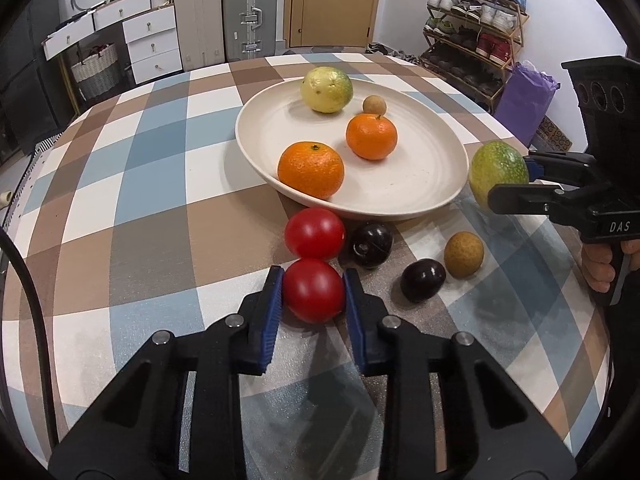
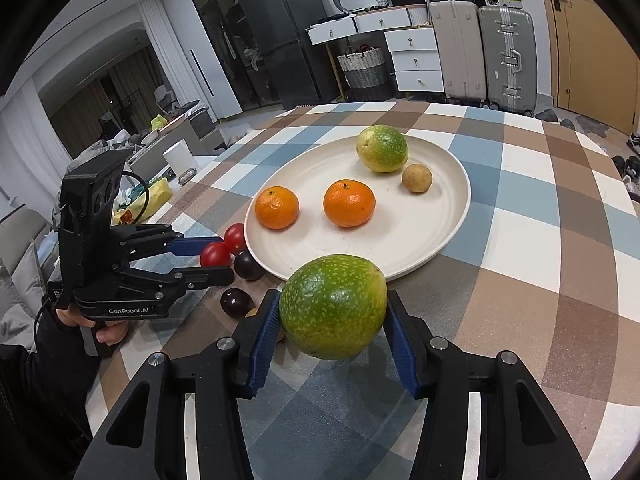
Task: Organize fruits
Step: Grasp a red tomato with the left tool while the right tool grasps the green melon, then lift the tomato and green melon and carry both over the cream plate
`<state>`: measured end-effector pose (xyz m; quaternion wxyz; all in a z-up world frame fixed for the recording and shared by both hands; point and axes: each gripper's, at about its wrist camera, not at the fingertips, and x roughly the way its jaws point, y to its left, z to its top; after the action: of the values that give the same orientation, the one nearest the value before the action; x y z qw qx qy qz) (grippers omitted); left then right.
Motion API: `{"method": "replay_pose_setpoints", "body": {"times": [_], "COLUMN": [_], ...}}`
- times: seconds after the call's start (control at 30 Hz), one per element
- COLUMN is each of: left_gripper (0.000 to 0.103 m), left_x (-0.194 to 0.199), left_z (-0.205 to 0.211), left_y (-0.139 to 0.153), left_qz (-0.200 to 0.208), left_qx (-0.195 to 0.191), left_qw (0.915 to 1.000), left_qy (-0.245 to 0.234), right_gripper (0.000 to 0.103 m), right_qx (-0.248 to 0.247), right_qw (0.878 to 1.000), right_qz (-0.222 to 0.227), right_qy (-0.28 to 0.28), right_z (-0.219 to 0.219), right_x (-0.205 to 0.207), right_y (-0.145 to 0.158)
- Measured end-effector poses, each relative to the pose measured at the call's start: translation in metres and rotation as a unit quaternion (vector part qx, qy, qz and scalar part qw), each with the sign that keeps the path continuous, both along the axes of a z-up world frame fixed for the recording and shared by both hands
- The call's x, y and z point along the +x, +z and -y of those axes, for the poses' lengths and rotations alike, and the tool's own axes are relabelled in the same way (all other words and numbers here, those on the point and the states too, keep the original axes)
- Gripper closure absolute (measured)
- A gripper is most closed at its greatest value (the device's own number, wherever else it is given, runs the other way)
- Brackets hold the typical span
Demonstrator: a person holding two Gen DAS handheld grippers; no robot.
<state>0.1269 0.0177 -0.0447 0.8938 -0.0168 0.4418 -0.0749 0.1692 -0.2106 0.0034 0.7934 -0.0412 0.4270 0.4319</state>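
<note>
The right gripper (image 2: 332,312) has its blue-padded fingers (image 2: 264,344) pinching a large round green speckled fruit (image 2: 333,306), held above the checked table (image 2: 520,240) just short of the near rim of the wide cream oval plate (image 2: 452,216), which lies straight ahead of the fingers. The left gripper (image 1: 314,292) clamps a round red tomato (image 1: 314,290) low over the table, the plate beyond it. The plate already holds two orange mandarins (image 1: 311,169), a yellow-green fruit (image 1: 327,89) and a small brown round fruit (image 1: 375,105).
</note>
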Motion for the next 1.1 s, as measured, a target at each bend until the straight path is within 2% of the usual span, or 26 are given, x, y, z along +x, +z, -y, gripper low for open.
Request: {"method": "replay_pose_setpoints", "body": {"times": [0.13,0.33,0.63,0.87,1.1], "left_gripper": [0.077,0.077,0.077,0.077,0.076], "left_x": [-0.001,-0.007,-0.016,-0.009,0.008], "left_z": [-0.002,-0.009,-0.011,-0.006,0.012], "left_y": [0.003,0.016,0.039,0.046,0.045], "left_qz": [0.004,0.029,0.091,0.103,0.099], "left_qx": [-0.006,-0.036,-0.049,-0.056,-0.037], "left_qw": [1.0,0.9989,0.9946,0.9928,0.9941], "left_qy": [0.001,-0.002,0.008,0.025,0.026], "right_gripper": [0.051,0.051,0.051,0.051,0.051], "right_qx": [0.003,0.011,0.027,0.039,0.04], "right_qw": [1.0,1.0,0.999,0.996,0.994], "right_qz": [0.003,0.007,0.025,0.046,0.052], "right_qy": [-0.001,-0.007,-0.026,-0.058,-0.082], "right_z": [0.0,0.003,0.007,0.01,0.012], "right_x": [0.0,0.0,0.001,0.004,0.011], "right_y": [0.001,0.003,0.01,0.017,0.017]}}
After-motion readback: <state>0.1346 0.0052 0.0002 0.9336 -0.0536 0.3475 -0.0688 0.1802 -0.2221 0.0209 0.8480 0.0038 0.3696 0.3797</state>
